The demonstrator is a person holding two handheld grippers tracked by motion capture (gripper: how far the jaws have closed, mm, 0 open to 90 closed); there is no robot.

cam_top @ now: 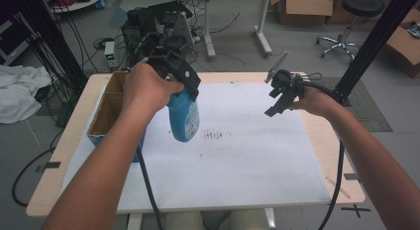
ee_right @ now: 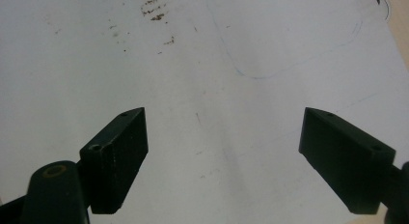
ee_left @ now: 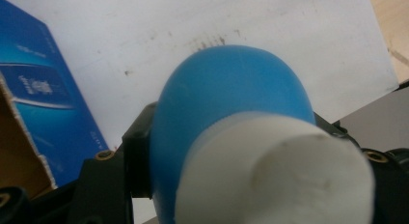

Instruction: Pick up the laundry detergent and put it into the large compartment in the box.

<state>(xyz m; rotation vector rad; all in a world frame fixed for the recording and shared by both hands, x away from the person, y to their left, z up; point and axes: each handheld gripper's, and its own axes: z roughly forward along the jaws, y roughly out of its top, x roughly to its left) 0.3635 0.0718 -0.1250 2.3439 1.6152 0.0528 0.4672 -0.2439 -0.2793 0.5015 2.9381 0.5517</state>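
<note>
A blue bottle (cam_top: 183,118) with a white cap (ee_left: 275,178) hangs above the white sheet, base pointing down toward the table. My left gripper (cam_top: 185,84) is shut on it near the cap end, and the black jaws press on both of its sides in the left gripper view. The bottle (ee_left: 226,103) is held up in the air beside an open cardboard box (cam_top: 106,108) with blue printed sides. My right gripper (cam_top: 277,102) hovers over the right part of the sheet. Its black jaws stand wide apart with nothing between them, and its fingers (ee_right: 118,156) frame bare paper.
A white sheet (cam_top: 247,155) with dark smudges covers most of the wooden table (cam_top: 49,185). The blue box wall (ee_left: 43,103) lies close to the left of the bottle. Cables trail off the front edge. Behind the table stand a stool, boxes and another desk.
</note>
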